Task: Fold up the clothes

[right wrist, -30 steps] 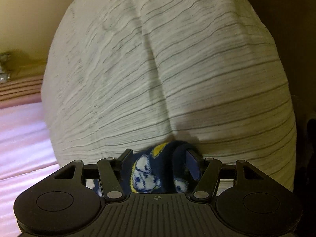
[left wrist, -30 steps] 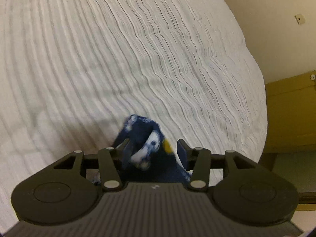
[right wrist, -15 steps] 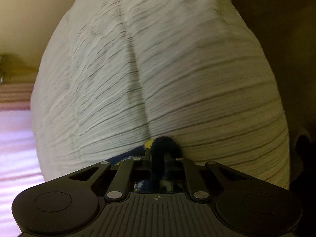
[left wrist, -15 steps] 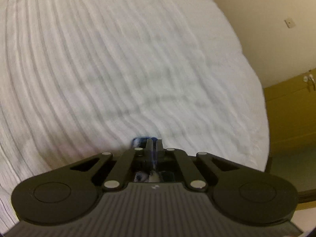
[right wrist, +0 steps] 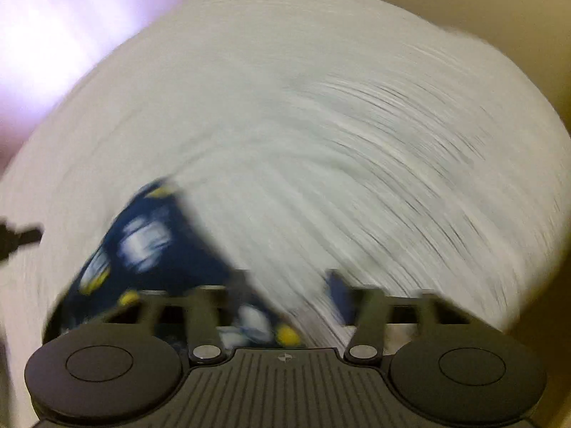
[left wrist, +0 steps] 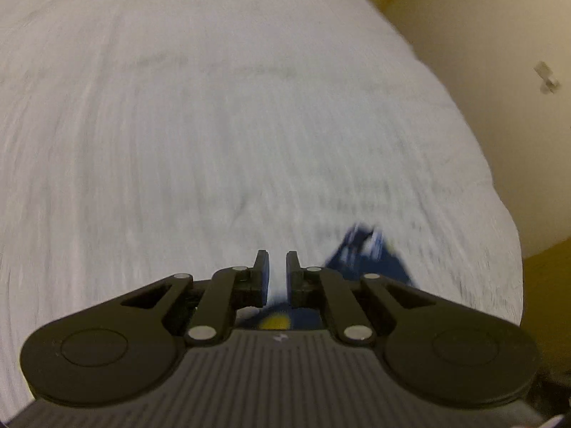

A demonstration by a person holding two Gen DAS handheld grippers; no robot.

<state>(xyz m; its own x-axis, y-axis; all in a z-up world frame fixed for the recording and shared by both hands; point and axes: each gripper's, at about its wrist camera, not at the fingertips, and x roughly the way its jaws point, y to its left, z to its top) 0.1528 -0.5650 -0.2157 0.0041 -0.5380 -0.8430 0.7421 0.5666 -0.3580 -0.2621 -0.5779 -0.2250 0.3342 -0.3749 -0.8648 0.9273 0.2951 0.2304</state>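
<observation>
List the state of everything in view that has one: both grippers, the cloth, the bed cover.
left gripper: closed to a thin slit, nothing between the tips.
right gripper: open, jaws have just been opening, nothing pinched.
blue cloth: loose, gripped by neither gripper; the blur hides how it is folded.
bed cover: spread out under both grippers.
</observation>
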